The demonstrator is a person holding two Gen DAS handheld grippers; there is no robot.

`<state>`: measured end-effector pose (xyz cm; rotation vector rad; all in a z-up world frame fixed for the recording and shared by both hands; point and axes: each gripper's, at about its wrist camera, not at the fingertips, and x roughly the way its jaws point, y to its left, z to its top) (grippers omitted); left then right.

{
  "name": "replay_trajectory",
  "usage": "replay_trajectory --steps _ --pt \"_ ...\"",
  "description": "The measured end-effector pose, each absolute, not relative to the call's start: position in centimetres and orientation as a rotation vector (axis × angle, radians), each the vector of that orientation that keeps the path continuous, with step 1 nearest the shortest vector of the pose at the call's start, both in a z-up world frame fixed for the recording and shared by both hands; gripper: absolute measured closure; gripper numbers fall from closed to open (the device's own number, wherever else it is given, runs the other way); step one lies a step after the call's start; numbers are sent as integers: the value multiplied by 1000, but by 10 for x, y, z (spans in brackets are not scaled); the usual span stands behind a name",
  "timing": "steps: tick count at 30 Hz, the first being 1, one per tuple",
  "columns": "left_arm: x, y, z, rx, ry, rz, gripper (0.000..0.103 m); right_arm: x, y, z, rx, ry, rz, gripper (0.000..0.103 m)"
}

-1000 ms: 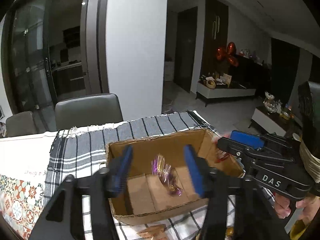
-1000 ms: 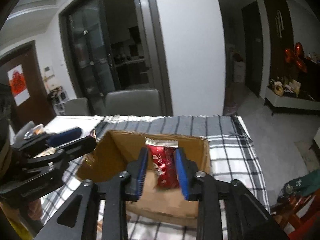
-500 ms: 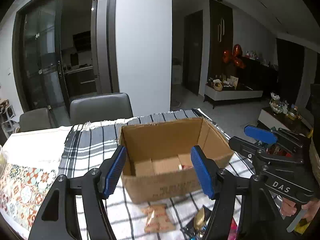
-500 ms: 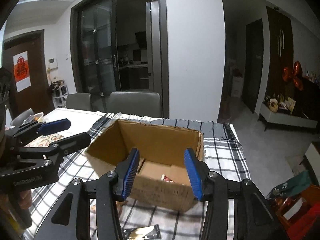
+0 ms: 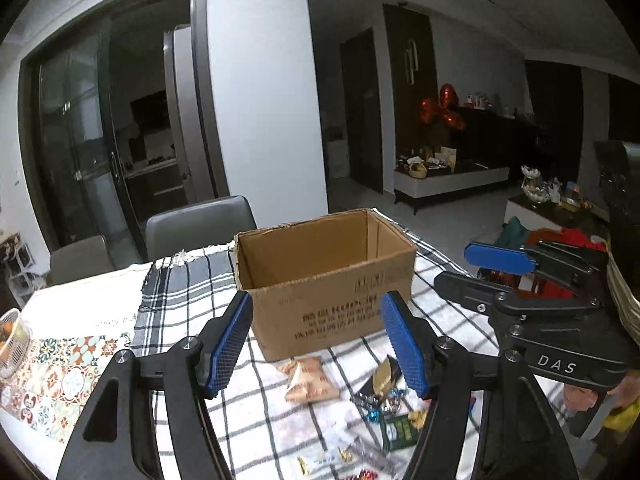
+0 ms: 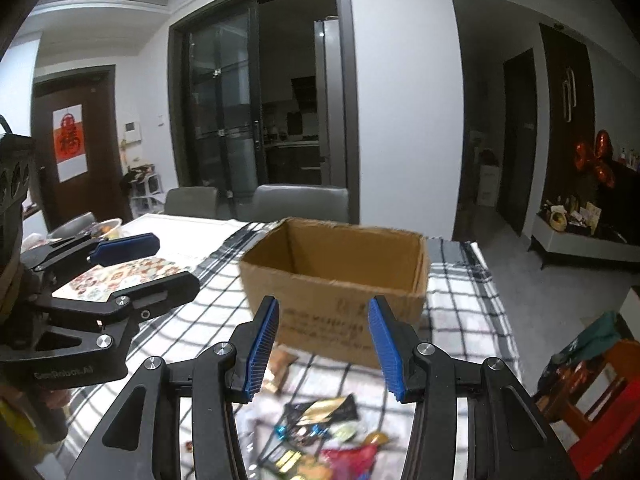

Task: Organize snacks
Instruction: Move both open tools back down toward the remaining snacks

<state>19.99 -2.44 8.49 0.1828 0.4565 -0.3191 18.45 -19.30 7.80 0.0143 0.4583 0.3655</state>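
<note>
Checked black-and-white cloth point(image 5: 192, 292) covers the near end of a dining table; a patterned floral mat point(image 5: 48, 376) lies to its left.

Nearest, left wrist view: left gripper point(image 5: 316, 346), black frame with blue ribbed pads, jaws spread wide, nothing between them. It hangs above the cloth on the near side of the box. Right gripper point(image 6: 322, 344), same build, likewise spread wide and empty; in the left wrist view it appears at the right edge, marked "DAS".

Below and between the fingers: loose pile of wrapped snacks point(image 5: 384, 412) on the cloth, near the front wall of the box. Includes a tan crinkled packet point(image 5: 308, 376), a dark green sachet point(image 5: 400, 432), a gold-and-black wrapper point(image 6: 328, 408) and a red packet point(image 6: 348, 456). Right wrist view of the pile is blurred; labels unreadable.

Middle distance: open brown cardboard box point(image 5: 328, 276), flaps up, printed text on the front wall. Floor of the box hidden from both views.

Behind: two grey padded chairs point(image 5: 200, 224) at the far table edge, then dark glass sliding doors point(image 6: 256, 120) and a white pillar point(image 5: 264, 92).
</note>
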Motion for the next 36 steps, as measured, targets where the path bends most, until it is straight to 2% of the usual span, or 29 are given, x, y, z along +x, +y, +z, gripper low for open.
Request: replay_trajectory --steps 9,19,24,26,28,32,34,36 --pt "154 -15 59 268 439 -344 37 151 -170 50 -12 499 436 55" --pt "137 -4 14 300 514 -392 38 140 -148 0 -69 623 499 55" --pt "139 -4 -15 327 598 -452 46 145 -140 -21 -81 690 521 56" --pt "142 -2 -28 322 642 -482 55 149 -136 -31 -91 723 532 56" --pt "147 -1 -41 311 695 -520 59 151 -131 -38 -104 747 543 56" --pt "156 0 -60 300 761 -579 65 158 -123 -53 -114 795 571 56" --pt "159 -2 -66 303 780 -600 66 162 -121 -59 -107 824 583 63" --pt "164 -3 -72 294 801 -622 68 166 -118 -65 -107 846 593 63"
